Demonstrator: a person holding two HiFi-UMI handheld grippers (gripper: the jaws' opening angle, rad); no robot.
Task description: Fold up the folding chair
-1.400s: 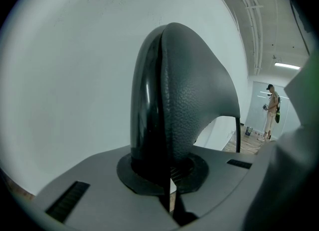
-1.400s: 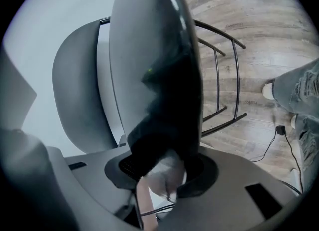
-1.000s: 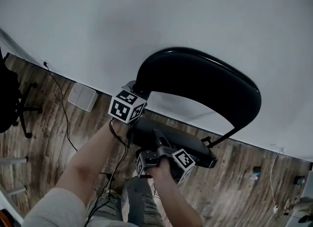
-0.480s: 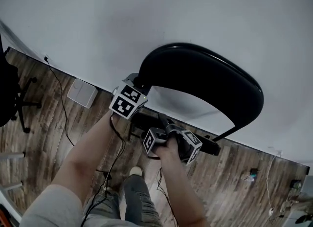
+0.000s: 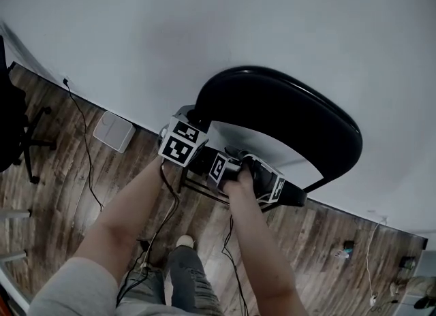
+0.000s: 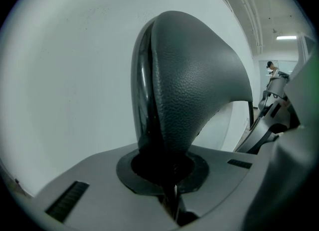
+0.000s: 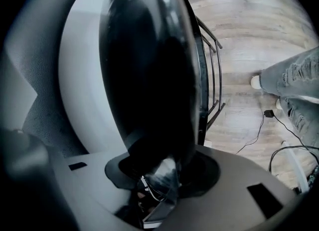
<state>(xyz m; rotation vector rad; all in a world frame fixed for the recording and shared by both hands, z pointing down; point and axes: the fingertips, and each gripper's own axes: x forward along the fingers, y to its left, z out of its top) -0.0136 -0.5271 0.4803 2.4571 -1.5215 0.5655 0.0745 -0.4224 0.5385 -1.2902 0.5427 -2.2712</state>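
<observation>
The black folding chair stands against the white wall, its curved backrest uppermost. My left gripper is shut on the backrest's left end, and in the left gripper view the padded backrest rises straight out of the closed jaws of the left gripper. My right gripper is shut on the front edge of the seat, which is tipped up close under the backrest. In the right gripper view the dark seat fills the space between the jaws of the right gripper, with the chair's legs beyond.
A white flat box lies on the wooden floor by the wall, with a cable running past it. A dark office chair stands at the far left. The person's leg and shoe are right below the chair.
My right gripper has travelled up and toward the wall with the seat's front edge, so the seat has swung up toward the backrest. The left gripper has kept its hold on the backrest.
</observation>
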